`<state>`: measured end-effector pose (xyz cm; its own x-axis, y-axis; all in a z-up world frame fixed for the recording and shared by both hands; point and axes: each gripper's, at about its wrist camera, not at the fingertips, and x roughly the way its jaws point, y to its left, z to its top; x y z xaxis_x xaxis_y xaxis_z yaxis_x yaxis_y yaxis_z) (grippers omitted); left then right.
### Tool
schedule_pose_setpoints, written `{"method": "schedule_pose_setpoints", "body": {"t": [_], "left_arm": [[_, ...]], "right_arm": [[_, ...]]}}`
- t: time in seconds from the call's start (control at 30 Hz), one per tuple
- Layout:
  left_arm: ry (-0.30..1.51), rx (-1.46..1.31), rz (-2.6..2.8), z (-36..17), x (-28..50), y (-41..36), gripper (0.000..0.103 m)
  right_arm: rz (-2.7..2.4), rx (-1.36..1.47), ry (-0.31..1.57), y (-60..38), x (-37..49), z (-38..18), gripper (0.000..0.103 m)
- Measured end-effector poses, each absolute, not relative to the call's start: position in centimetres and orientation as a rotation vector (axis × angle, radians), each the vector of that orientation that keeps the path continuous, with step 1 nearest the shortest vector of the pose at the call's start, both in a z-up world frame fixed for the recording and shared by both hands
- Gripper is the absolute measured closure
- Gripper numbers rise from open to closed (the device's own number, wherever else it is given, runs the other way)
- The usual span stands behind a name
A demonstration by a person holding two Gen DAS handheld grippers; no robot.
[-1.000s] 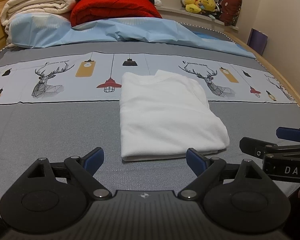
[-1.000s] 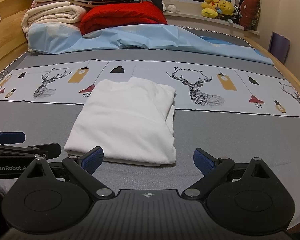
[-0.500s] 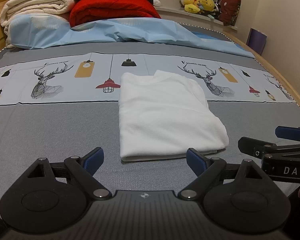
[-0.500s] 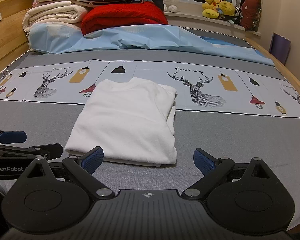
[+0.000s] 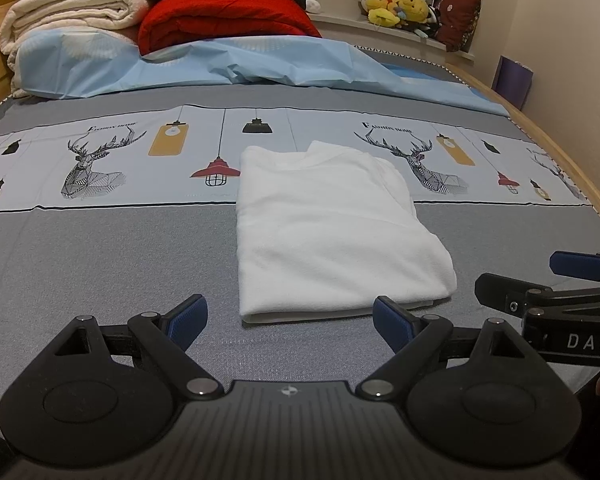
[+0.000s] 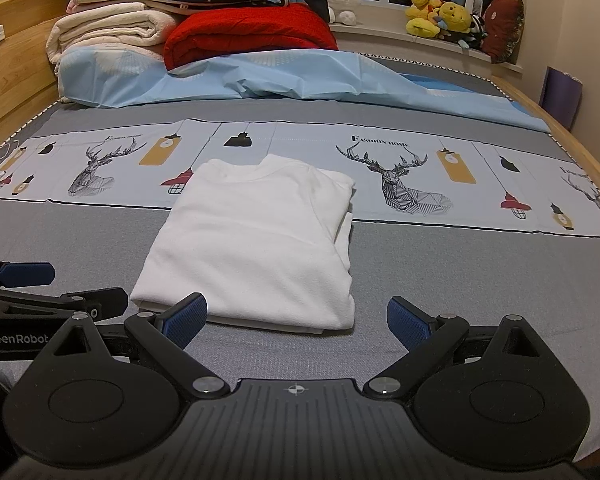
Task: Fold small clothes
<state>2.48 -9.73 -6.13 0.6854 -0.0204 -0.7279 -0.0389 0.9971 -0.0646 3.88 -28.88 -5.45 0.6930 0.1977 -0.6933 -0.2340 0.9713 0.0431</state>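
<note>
A white shirt (image 5: 332, 232) lies folded into a flat rectangle on the grey bed cover (image 5: 100, 264), collar end away from me. It also shows in the right wrist view (image 6: 256, 244). My left gripper (image 5: 290, 318) is open and empty, just short of the shirt's near edge. My right gripper (image 6: 300, 318) is open and empty, also just short of the near edge. The right gripper (image 5: 540, 280) shows at the right of the left wrist view, and the left gripper (image 6: 56, 284) at the left of the right wrist view.
A crumpled light blue sheet (image 5: 236, 68) lies across the far part of the bed. Folded blankets, cream (image 6: 112, 28) and red (image 6: 252, 32), are stacked behind it. Plush toys (image 6: 440, 16) sit on the window ledge. The wooden bed edge (image 5: 580, 168) runs along the right.
Both grippers have stayed open and nearly still. The view has shifted very slightly. The shirt has not moved.
</note>
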Motion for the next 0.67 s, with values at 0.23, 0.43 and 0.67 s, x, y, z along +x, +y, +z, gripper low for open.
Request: {"method": "schedule_pose_setpoints", "body": {"t": [0.23,0.43,0.67], "left_arm": [[0.815,-0.076,0.010,-6.14,2.51,-9.78,0.010],[0.812,-0.079,0.008,-6.17,2.48,-9.80,0.010],[0.803,-0.078,0.013,-6.12,2.47,-9.75,0.008]], "right_arm": [[0.241,-0.049,0.768,-28.83,3.87,-5.45,0.006],[0.242,-0.050,0.768,-28.81,3.85,-5.44,0.006],[0.241,-0.049,0.769,-28.72,3.81,-5.44,0.006]]}}
